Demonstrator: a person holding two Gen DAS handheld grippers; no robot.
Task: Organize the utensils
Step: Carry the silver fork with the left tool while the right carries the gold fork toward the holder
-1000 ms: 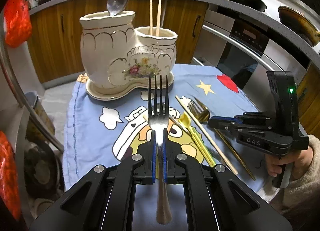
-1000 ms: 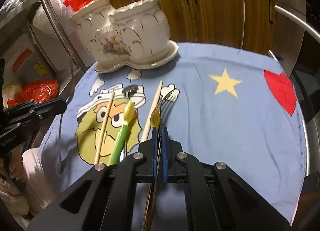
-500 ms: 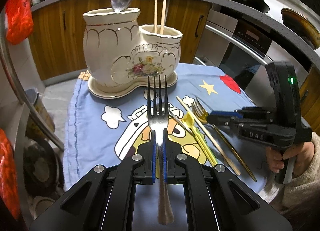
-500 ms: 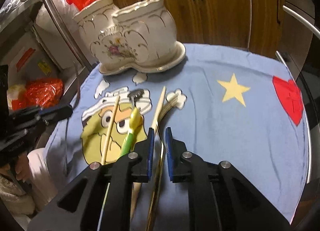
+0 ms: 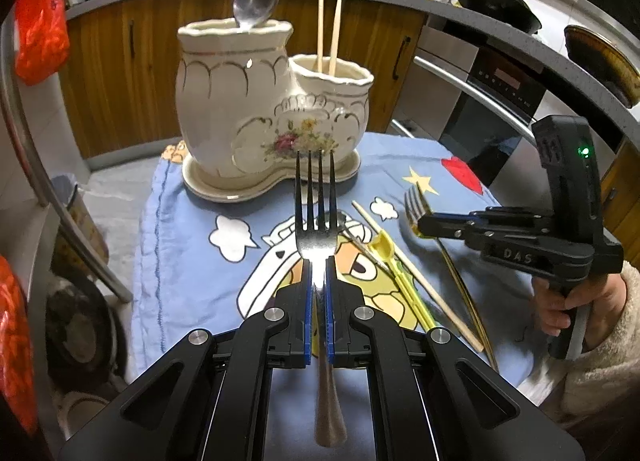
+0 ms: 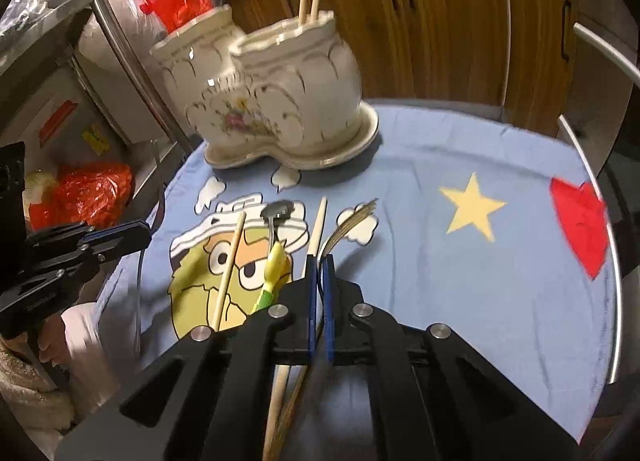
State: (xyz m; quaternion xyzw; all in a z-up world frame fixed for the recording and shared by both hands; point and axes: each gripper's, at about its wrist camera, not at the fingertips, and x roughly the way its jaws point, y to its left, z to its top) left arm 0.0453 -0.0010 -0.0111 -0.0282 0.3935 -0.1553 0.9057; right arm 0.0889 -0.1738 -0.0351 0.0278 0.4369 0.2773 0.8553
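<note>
My left gripper (image 5: 316, 273) is shut on a silver fork (image 5: 315, 201), held level with its tines toward the cream ceramic holder (image 5: 256, 109). The holder has a silver spoon (image 5: 256, 1) in its tall pot and two chopsticks (image 5: 328, 33) in its low pot. My right gripper (image 6: 319, 261) is shut on a gold fork (image 6: 352, 221) and lifts its tines off the blue cloth (image 6: 460, 261). It also shows in the left wrist view (image 5: 424, 223). A yellow-green spoon (image 6: 272, 273), loose chopsticks (image 6: 230, 261) and a small steel spoon (image 6: 276, 213) lie on the cloth.
The holder stands on its saucer at the cloth's far edge (image 6: 320, 157). Wooden cabinets (image 5: 120, 73) and an oven (image 5: 492, 101) stand behind the table. A steel rail (image 6: 132, 57) and red bags (image 6: 84, 189) are to the left of the table.
My right gripper opened briefly, then shut on the gold fork and raised its head. My left gripper carried the silver fork closer to the holder.
</note>
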